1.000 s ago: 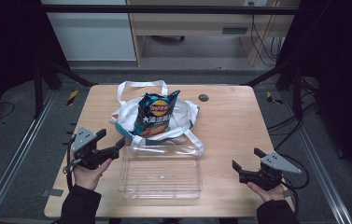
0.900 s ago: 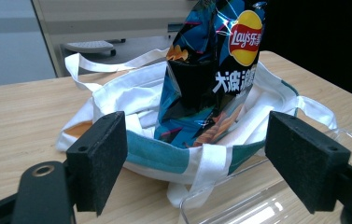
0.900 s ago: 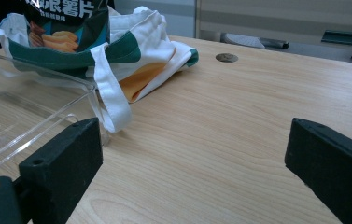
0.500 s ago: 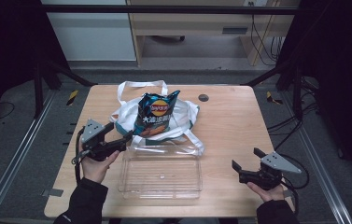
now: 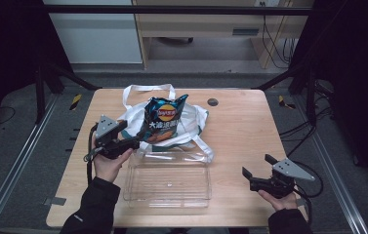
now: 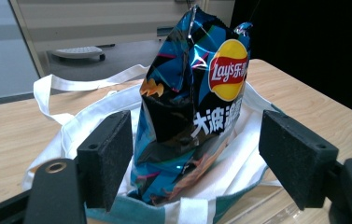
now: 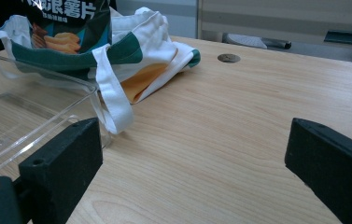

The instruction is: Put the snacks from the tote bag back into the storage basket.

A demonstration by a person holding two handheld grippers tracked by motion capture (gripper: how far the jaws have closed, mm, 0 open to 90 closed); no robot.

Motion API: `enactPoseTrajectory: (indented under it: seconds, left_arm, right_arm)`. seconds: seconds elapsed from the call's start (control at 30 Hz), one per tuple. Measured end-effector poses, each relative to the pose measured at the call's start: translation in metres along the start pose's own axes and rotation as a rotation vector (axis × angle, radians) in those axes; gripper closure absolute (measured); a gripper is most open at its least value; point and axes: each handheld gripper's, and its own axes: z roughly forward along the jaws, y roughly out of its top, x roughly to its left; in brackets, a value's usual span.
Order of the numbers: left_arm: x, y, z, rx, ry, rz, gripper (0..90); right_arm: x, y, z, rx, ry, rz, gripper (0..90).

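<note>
Reaching forward, the left tool [image 5: 132,144] has moved from the counter's [image 5: 240,126] left edge up to the white tote bag [image 5: 191,122], jaws spread wide around the chip bag [image 6: 192,102] standing inside it, likely readying a grasp. The right tool [image 5: 255,176] stays released near the right edge, beside the clear tray [image 5: 167,183].
</note>
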Motion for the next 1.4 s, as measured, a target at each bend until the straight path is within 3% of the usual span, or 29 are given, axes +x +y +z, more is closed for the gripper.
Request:
enactPoseTrajectory:
  seconds: [0.63,0.87,1.4]
  left_arm:
    - [-0.003,0.023,0.031,0.010,0.017,0.014,30.3]
    - [-0.003,0.024,0.041,0.026,0.022,0.026,33.2]
    - [0.001,0.025,0.066,0.074,0.031,0.038,52.7]
  right_arm:
    - [0.000,0.001,0.001,0.000,0.005,-0.005,4.5]
    - [0.000,0.001,0.002,0.002,0.007,-0.004,4.4]
    - [0.000,0.001,0.002,0.001,0.010,-0.003,4.4]
